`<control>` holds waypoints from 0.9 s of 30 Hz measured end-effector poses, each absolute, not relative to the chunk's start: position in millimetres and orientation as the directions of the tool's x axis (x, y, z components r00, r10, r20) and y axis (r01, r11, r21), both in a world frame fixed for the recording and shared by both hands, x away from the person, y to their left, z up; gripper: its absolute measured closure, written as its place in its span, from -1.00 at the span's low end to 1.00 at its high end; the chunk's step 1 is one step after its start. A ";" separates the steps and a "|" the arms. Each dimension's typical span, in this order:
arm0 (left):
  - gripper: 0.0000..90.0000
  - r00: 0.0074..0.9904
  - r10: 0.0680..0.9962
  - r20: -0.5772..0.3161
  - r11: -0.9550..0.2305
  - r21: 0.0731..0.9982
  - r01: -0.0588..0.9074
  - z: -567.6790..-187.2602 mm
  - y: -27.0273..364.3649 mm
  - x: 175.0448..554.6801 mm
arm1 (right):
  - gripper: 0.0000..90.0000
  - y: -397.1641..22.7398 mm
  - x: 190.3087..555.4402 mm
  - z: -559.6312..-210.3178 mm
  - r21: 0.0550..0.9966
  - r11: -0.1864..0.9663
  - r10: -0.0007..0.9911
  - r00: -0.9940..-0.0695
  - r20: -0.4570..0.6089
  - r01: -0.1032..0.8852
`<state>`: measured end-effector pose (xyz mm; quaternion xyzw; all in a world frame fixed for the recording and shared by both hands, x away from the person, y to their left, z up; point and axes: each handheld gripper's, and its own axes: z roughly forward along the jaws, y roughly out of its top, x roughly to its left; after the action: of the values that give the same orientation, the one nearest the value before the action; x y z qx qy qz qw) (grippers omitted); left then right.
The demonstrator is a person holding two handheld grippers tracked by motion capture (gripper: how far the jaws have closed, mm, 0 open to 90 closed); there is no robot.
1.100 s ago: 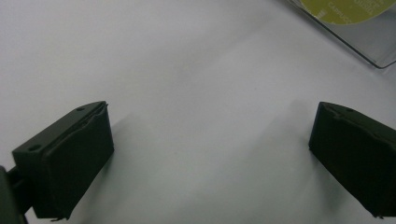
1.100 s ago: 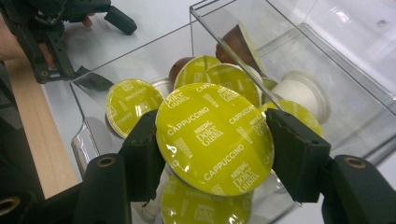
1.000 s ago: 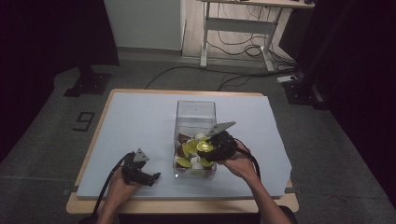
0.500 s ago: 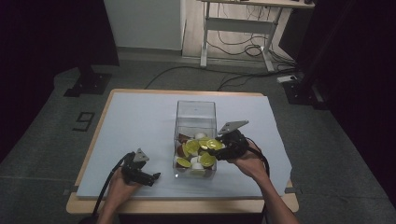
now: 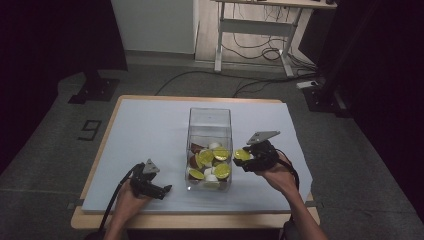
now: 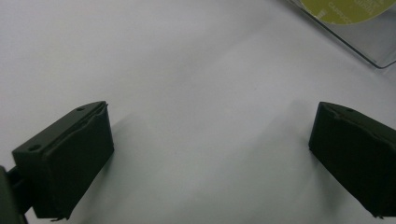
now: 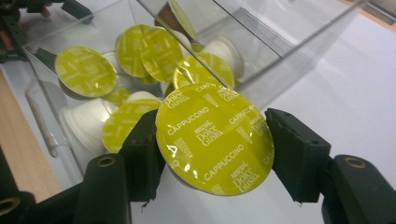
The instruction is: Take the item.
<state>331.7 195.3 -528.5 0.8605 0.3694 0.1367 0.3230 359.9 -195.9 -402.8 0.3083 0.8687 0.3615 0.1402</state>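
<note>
A clear plastic box point(image 5: 209, 120) stands mid-table, holding several coffee capsules point(image 5: 213, 160) with yellow-green foil lids, plus white and brown ones. My right gripper point(image 5: 243, 156) hovers just right of the box, shut on one capsule point(image 7: 215, 137) whose lid reads "Cappuccino"; both pads press its rim. The same capsule point(image 5: 242, 154) sits at the jaw tips in the high view. The box wall point(image 7: 261, 60) and the remaining capsules point(image 7: 86, 71) lie just behind it. My left gripper point(image 5: 165, 189) rests low on the table, left of the box, open with nothing between its fingers point(image 6: 70, 158).
A pale sheet covers the wooden table point(image 5: 150, 130). A box corner point(image 6: 369, 46) with a yellow lid behind it is at the upper right of the left gripper view. A desk frame and cables point(image 5: 255, 47) stand on the floor beyond the table.
My right gripper has carried the capsule out from over the box to the right, past the box's right wall. The left gripper has stayed put.
</note>
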 end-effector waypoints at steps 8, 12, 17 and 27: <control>-1.00 0.689 0.725 -0.003 -0.518 0.657 0.547 -528.6 195.3 331.6 | -0.11 -211.7 357.2 -405.2 0.711 0.545 0.658 -0.752 -0.034 0.445; -1.00 0.689 0.725 -0.003 -0.518 0.657 0.548 -528.6 195.3 331.6 | -0.11 -219.3 356.2 -409.3 0.705 0.542 0.675 -0.737 -0.039 0.459; -1.00 0.688 0.725 -0.003 -0.517 0.657 0.548 -528.6 195.3 331.6 | -0.11 -228.8 354.3 -416.5 0.703 0.529 0.696 -0.717 -0.037 0.476; -1.00 0.688 0.725 -0.003 -0.517 0.658 0.548 -528.6 195.3 331.7 | -0.11 -239.8 351.2 -439.3 0.698 0.517 0.720 -0.692 -0.043 0.495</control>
<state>331.7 195.3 -528.6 0.8601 0.3700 0.1373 0.3232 351.2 -239.8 -439.3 0.3554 0.8550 0.3393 0.1662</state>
